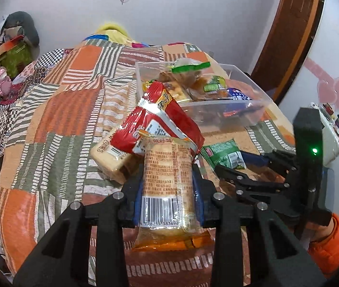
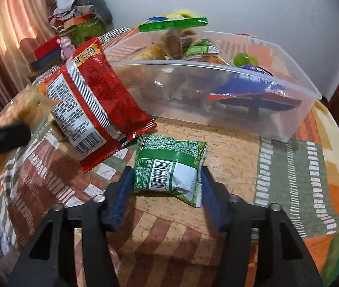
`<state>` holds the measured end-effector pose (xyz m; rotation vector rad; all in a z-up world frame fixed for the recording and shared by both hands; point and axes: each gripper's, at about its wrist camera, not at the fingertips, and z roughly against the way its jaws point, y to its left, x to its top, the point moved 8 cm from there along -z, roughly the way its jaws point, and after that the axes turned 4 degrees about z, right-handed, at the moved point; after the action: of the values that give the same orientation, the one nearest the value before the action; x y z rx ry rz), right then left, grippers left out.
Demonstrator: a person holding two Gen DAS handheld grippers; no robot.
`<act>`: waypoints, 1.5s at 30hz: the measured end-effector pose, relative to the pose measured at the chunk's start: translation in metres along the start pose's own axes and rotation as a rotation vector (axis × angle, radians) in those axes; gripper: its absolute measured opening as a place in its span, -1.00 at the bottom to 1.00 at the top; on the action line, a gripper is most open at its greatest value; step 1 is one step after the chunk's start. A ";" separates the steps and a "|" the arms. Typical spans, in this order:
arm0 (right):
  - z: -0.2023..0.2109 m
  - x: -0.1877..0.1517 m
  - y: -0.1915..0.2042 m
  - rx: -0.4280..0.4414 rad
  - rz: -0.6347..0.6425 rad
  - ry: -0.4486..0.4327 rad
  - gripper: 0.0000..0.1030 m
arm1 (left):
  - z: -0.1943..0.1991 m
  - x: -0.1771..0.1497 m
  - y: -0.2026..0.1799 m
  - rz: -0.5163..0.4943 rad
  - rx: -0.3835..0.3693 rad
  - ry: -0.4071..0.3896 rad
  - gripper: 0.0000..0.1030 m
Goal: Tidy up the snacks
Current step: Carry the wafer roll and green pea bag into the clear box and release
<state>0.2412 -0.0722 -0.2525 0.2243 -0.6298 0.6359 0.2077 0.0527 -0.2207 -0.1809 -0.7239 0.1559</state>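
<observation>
Orange-tinted snack pack (image 1: 167, 181) clamped in left gripper (image 1: 168, 191)

Two grippers – the left gripper (image 1: 168, 186) and the right gripper (image 2: 165, 186). One clear bin (image 2: 217, 69) on one patchwork cover (image 1: 57, 110). Loose packets outside the bin number four – one orange packet (image 1: 167, 174), one red packet (image 2: 93, 100), one green packet (image 2: 167, 167) and one pale cracker pack (image 1: 110, 157). Inside the bin, one blue packet (image 2: 248, 86) and at least two green-labelled bags (image 2: 201, 50); the rest there cannot be counted.
</observation>
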 end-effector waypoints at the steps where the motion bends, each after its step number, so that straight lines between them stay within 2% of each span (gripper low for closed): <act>1: 0.001 0.000 -0.001 0.005 -0.005 -0.002 -0.16 | 0.001 0.001 0.001 0.003 0.002 -0.003 -0.34; 9: 0.027 0.002 -0.016 0.022 -0.043 -0.054 -0.22 | 0.005 0.025 -0.003 0.009 -0.009 -0.038 -0.34; 18: 0.070 0.036 -0.054 -0.048 -0.069 -0.193 -0.22 | -0.003 0.076 -0.032 -0.005 -0.064 -0.089 -0.34; 25: 0.066 0.061 -0.091 -0.103 -0.119 -0.229 -0.22 | -0.044 0.100 -0.061 -0.013 -0.120 -0.035 -0.34; 29: 0.054 0.070 -0.104 -0.092 -0.148 -0.220 -0.22 | -0.073 0.109 -0.070 0.001 -0.136 0.014 -0.33; 35: 0.038 0.077 -0.112 -0.091 -0.154 -0.201 -0.21 | -0.115 0.122 -0.069 0.031 -0.110 0.062 -0.34; 45: 0.019 0.078 -0.112 -0.108 -0.139 -0.169 -0.17 | -0.143 0.145 -0.049 0.063 -0.006 0.041 -0.34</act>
<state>0.3502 -0.1301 -0.1903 0.2203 -0.8013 0.4502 0.4141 0.0187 -0.2221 -0.2125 -0.6785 0.2093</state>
